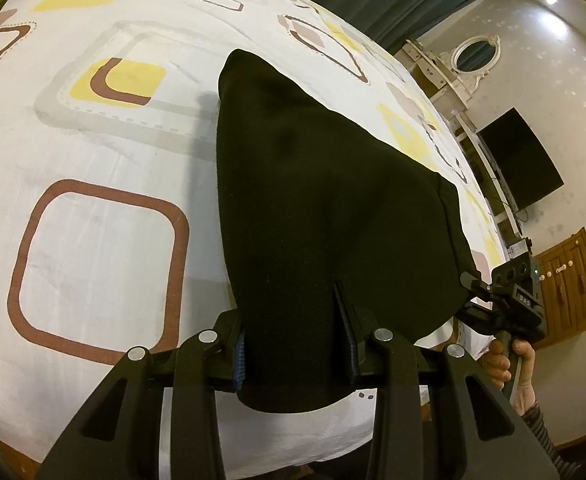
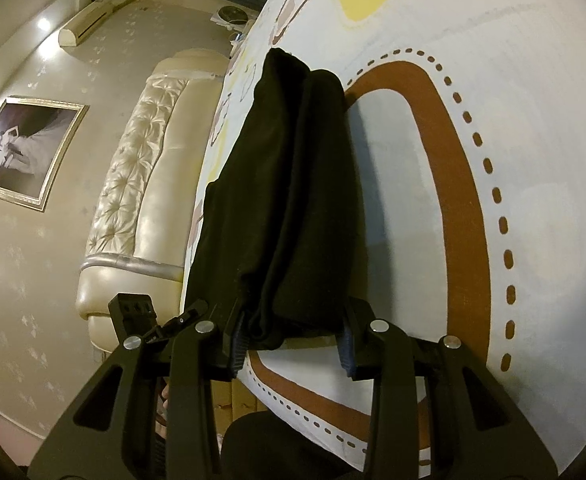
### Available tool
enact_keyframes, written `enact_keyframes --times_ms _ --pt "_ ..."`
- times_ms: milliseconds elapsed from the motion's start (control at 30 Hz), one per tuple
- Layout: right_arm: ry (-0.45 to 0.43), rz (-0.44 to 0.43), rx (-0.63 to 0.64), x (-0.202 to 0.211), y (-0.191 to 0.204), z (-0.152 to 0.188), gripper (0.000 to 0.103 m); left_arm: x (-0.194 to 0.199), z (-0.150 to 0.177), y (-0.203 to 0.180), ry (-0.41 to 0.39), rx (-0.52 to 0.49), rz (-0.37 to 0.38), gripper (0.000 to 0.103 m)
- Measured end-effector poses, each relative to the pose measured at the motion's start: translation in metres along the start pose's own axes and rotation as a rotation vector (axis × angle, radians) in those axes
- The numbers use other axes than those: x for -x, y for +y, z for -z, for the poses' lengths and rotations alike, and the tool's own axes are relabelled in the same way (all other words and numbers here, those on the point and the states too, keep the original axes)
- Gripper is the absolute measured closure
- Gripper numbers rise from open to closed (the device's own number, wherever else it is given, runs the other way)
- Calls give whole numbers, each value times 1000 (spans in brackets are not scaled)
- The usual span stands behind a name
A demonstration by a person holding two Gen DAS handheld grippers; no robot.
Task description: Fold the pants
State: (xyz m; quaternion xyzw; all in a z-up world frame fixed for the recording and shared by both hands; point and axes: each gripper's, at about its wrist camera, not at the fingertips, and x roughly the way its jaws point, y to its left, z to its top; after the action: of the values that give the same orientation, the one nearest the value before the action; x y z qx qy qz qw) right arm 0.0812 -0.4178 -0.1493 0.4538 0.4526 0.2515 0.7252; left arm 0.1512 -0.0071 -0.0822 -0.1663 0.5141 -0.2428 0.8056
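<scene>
The black pants [image 1: 313, 208] are held up over the bed, stretched between my two grippers, and trail onto the sheet at their far end. My left gripper [image 1: 297, 344] has cloth bunched between its fingers and draped over them. The right gripper shows in the left wrist view [image 1: 473, 296] pinching the pants' right corner. In the right wrist view my right gripper [image 2: 293, 340] holds the folded edge of the pants [image 2: 285, 200], which hang away toward the bed. The fingertips are partly hidden by cloth.
The bed sheet [image 1: 101, 240] is white with brown and yellow rounded squares. A cream tufted headboard [image 2: 133, 184] and framed picture [image 2: 25, 152] are at left. A dark screen [image 1: 521, 160] and wooden cabinet [image 1: 569, 280] stand at right.
</scene>
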Motion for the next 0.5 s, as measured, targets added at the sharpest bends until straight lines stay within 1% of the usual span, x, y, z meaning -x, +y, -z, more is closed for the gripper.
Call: enact_keyframes --times_ms 133,500 --pt "-4 -1 4 2 2 2 68 -2 -1 -1 3 5 -1 66" --pt "-5 -15 -12 1 2 6 68 -5 9 6 -9 7 16 65"
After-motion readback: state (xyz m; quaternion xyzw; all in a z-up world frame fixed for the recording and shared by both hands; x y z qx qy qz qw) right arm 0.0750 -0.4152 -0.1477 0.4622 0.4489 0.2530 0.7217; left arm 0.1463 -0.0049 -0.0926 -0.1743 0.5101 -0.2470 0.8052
